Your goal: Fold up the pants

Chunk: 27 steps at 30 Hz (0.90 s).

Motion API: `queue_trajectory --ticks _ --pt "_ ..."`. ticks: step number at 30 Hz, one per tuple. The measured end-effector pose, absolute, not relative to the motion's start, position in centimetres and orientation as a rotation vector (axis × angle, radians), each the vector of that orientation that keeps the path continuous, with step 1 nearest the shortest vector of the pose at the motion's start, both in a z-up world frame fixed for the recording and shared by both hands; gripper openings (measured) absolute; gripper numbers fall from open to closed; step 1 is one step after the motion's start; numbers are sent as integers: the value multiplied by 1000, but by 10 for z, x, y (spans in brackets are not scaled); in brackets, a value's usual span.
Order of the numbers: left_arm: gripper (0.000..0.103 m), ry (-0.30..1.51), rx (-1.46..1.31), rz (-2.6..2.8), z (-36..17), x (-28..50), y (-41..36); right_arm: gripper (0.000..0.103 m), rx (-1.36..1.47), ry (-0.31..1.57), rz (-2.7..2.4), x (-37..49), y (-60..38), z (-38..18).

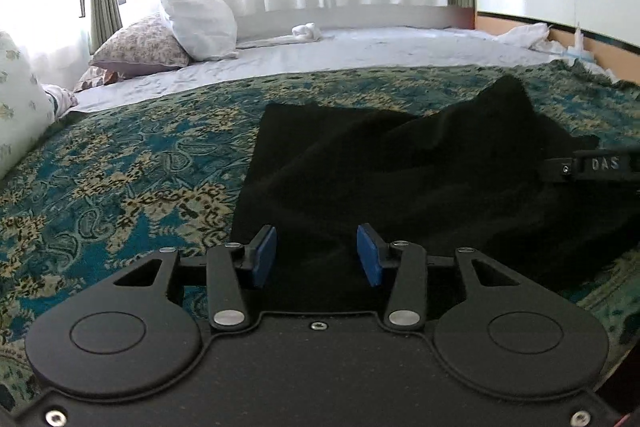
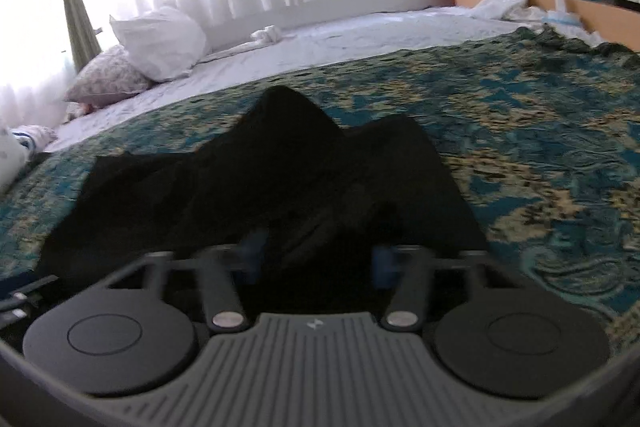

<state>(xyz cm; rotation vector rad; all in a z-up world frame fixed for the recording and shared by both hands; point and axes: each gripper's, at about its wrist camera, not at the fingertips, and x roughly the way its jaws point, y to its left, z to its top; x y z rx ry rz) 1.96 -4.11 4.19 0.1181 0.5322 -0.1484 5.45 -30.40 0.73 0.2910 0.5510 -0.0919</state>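
Observation:
The black pants (image 1: 400,179) lie rumpled on a teal and beige patterned bedspread (image 1: 132,171), with a raised peak at the far right. My left gripper (image 1: 316,253) is open over the near edge of the pants, blue pads apart, nothing between them. The right gripper's black body (image 1: 592,165) shows at the right edge of the left wrist view. In the right wrist view the pants (image 2: 280,179) form two peaks ahead. My right gripper (image 2: 318,263) is open, its blue pads wide apart over the near edge of the cloth.
The bedspread (image 2: 540,155) covers the near bed. Beyond it lies a white sheet (image 1: 360,47) with a white pillow (image 1: 200,23), a floral pillow (image 1: 140,47) and a small rolled white cloth (image 1: 306,33). White curtains hang behind. A wooden bed frame (image 1: 600,47) runs at the right.

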Motion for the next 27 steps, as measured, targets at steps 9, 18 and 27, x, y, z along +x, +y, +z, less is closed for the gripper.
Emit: queue_trajectory --ticks 9,18,27 --pt "43 516 125 -212 43 8 -47 28 271 454 -259 8 -314 11" --pt "44 517 108 -212 32 4 -42 57 247 472 -266 2 -329 1" --pt "45 514 89 -226 31 -1 -39 79 217 476 -273 -4 -342 -1"
